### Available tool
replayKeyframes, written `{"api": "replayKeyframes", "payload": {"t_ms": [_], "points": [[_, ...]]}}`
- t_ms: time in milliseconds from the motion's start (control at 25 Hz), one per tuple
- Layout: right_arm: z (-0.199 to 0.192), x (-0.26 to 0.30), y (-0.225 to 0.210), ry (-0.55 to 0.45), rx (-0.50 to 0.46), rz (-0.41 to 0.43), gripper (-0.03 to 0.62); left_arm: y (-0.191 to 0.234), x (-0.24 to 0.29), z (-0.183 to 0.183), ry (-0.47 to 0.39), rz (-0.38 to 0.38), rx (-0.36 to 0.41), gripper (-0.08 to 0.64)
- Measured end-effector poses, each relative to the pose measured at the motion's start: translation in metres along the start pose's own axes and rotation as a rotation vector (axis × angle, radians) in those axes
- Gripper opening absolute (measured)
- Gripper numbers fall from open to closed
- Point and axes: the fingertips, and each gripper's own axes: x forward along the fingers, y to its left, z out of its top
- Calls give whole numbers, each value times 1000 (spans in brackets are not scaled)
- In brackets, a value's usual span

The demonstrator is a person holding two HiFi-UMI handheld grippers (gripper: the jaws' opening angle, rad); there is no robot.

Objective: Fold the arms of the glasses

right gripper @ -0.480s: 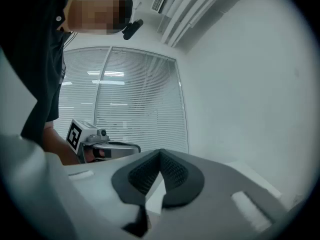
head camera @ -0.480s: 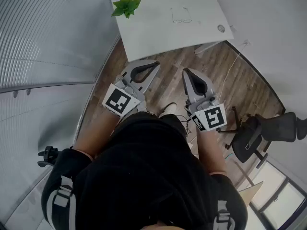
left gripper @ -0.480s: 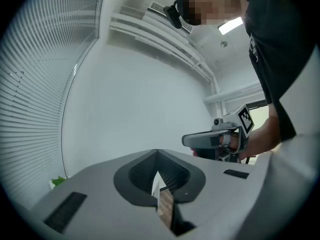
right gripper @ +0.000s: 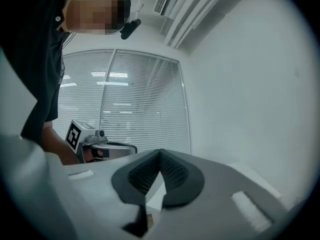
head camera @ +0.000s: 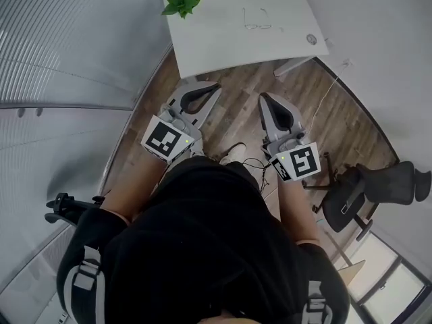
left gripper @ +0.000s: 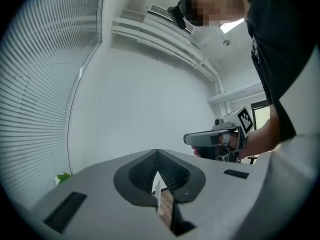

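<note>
Wood floor (head camera: 317, 113) below both claws. Slatted blinds (head camera: 61, 52) run along the left claw's outer side.

White table (head camera: 223, 52): ahead of both claws and past their tips, its near edge close to the left claw's tip. It sits a touch higher in the head view than half a second ago. That looks like a shift of the camera, since everything on it keeps its place.

Person (head camera: 209, 248) in a black top, forearms reaching forward, one claw in each hand.

Black office chair (head camera: 368, 191): to the right claw's outer side, behind its tip, well apart.

Left claw (head camera: 217, 85): held level and pointing at the table, jaws together with nothing between them. The left gripper view shows the tips meeting against bare wall. Stance as before — it has only edged slightly toward the table.

Right claw (head camera: 264, 97): beside the left and pointing the same way, jaws likewise closed on nothing. Hardly moved since the earlier frame.

Green plant (head camera: 181, 3): at the table's far left corner, ahead of the left claw, well apart.

Glasses (head camera: 258, 25): lying on the table straight ahead of the right claw, well apart and touched by neither claw. Same spot as before. Too small to tell how the arms lie.

Small round disc (head camera: 311, 39): near the table's right edge, ahead and to the right of the right claw.
</note>
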Motion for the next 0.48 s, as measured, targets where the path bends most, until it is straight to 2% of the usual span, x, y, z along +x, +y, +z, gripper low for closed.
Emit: {"api": "replayKeyframes", "payload": {"t_ms": [480], "points": [[-2,-30,-5,-10,-6,2,11,-24,4,-8,17,7,13,11]]}}
